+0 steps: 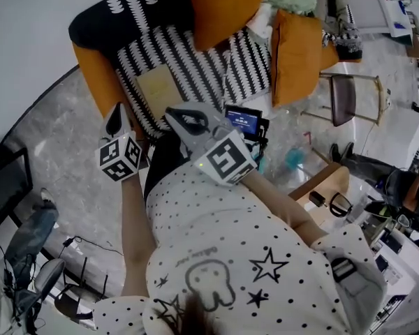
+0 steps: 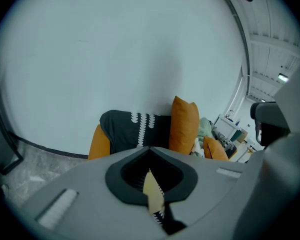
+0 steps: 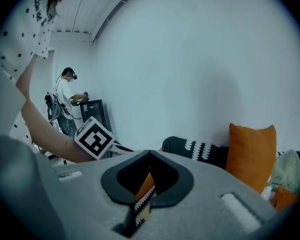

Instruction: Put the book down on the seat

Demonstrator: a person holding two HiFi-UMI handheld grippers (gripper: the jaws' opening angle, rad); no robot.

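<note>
I see the armchair (image 1: pixel 98 75) in the upper middle of the head view, with the tan book (image 1: pixel 157 84) lying flat on the left part of its striped seat (image 1: pixel 195 68). Just below it in the frame are my left gripper (image 1: pixel 115 119) and right gripper (image 1: pixel 184 119), each with its fingers closed together on nothing.

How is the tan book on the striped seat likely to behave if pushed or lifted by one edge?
The book looks thin and flat, so it probably won't roll or tip. Being thin, it may sag if lifted by one edge. It lies on the soft fabric seat, so a push would likely drag rather than slide.
</note>
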